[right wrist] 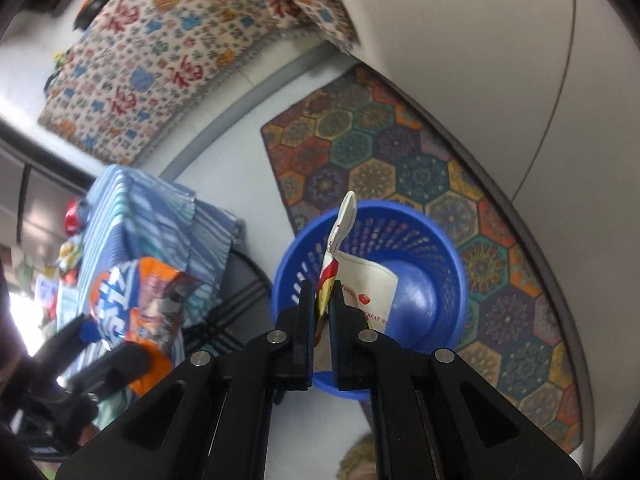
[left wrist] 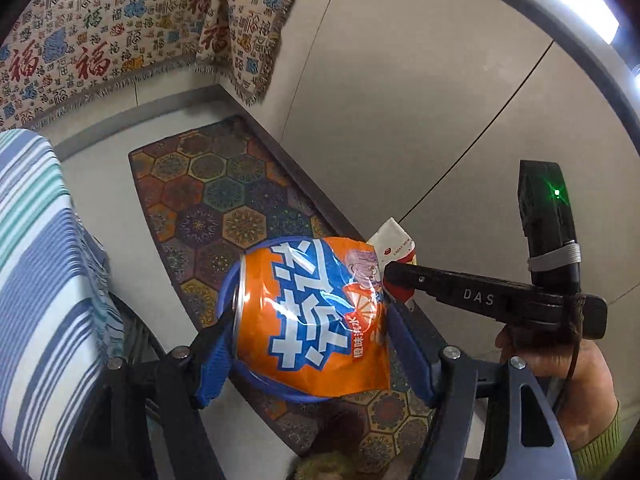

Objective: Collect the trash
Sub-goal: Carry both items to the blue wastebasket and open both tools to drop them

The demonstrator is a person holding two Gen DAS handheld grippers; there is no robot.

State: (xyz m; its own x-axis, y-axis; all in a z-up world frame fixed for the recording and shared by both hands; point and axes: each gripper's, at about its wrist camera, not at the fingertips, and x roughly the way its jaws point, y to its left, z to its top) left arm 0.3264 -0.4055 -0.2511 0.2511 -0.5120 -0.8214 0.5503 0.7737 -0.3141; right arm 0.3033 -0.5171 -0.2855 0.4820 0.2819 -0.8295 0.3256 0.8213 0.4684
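Note:
My left gripper (left wrist: pixel 308 328) is shut on an orange and blue soda can (left wrist: pixel 308 316), holding it in the air over the rug; the can hides most of the blue basket below it. The can also shows at the left of the right wrist view (right wrist: pixel 136 300). My right gripper (right wrist: pixel 323 292) is shut on a crumpled white, red and yellow wrapper (right wrist: pixel 340 236) and holds it above the open blue plastic basket (right wrist: pixel 440 240). A white paper piece (right wrist: pixel 370 280) lies inside the basket. In the left wrist view the right gripper (left wrist: pixel 394 276) is beside the can with the wrapper (left wrist: pixel 394 242).
The basket stands on a hexagon-patterned rug (right wrist: pixel 384 160) next to a white wall (left wrist: pixel 400 100). A table with a blue striped cloth (left wrist: pixel 44 260) is at the left. A sofa under a patterned throw (left wrist: pixel 100 40) lies beyond.

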